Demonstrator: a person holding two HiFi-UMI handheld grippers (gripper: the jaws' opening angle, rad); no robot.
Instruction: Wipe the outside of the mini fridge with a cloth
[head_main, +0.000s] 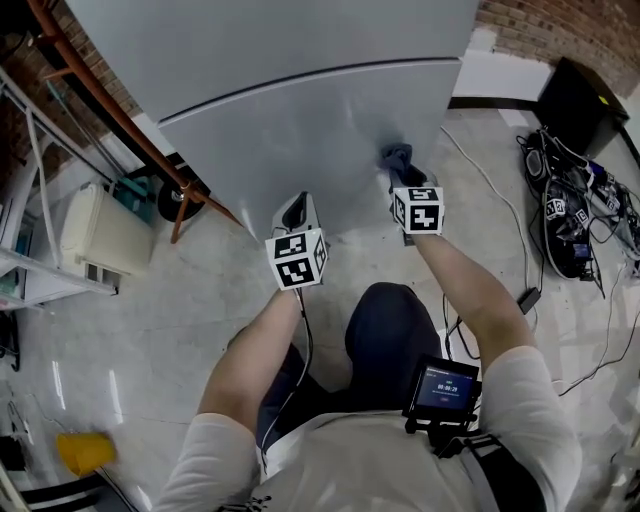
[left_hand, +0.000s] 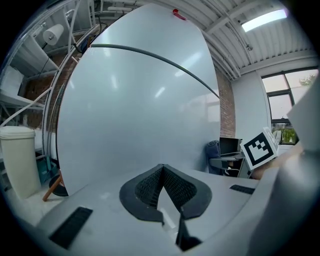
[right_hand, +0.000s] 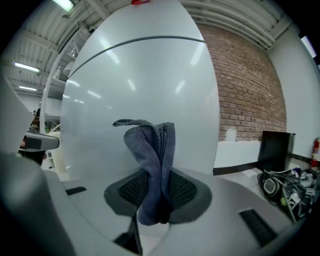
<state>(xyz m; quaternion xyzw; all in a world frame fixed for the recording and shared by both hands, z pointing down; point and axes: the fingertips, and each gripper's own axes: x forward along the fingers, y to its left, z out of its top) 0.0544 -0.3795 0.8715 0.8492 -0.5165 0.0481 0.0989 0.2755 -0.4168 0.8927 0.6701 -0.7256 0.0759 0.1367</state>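
A grey knitted cloth was clamped in the right gripper, centre frame, close to the door of the pale grey mini fridge. The left gripper was closed on nothing. The bunched cloth could be dragged out by friction.

mini fridge: top cut off by head view's upper edge
cloth: tail buried between jaws of right gripper
cloth-to-fridge contact ahead of jaws: cannot tell
screen: text too small to read
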